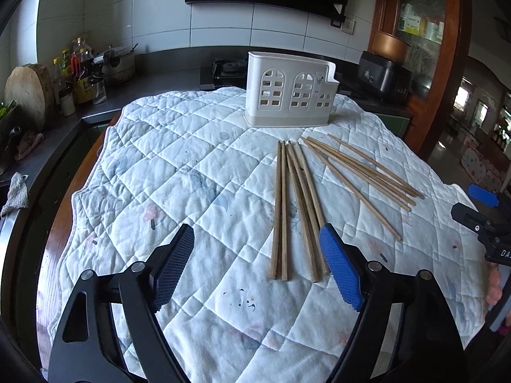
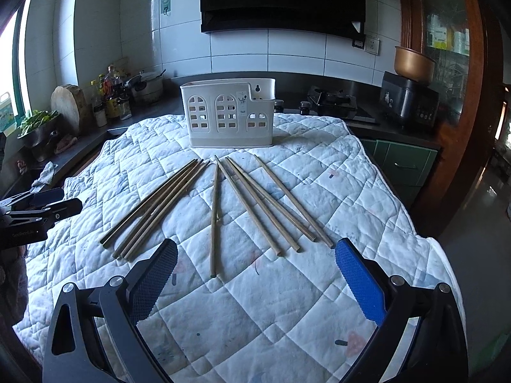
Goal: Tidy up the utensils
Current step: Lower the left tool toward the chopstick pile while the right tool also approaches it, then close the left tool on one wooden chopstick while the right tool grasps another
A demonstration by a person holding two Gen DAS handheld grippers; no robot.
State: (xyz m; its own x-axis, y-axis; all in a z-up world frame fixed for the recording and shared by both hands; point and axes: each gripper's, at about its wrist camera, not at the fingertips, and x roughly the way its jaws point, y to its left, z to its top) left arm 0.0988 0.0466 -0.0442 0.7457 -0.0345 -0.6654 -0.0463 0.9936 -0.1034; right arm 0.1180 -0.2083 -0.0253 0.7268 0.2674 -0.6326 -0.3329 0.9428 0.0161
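A white quilted cloth [image 2: 287, 303], stained with dark flecks, covers the table. At ten o'clock on the dark counter [image 2: 153, 111]: a round wooden chopping block [image 2: 68, 107], a cluster of sauce bottles [image 2: 110, 95], a lidded metal pot [image 2: 148, 87]. At one o'clock, a gas burner [image 2: 332, 99]; at two o'clock, a black cooker [image 2: 408, 102] bearing a copper-coloured bowl [image 2: 413, 63].

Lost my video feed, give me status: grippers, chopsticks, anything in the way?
Left hand-held gripper open, empty; right hand-held gripper open, empty. Chopsticks all loose on quilt, holder empty. Path clear.
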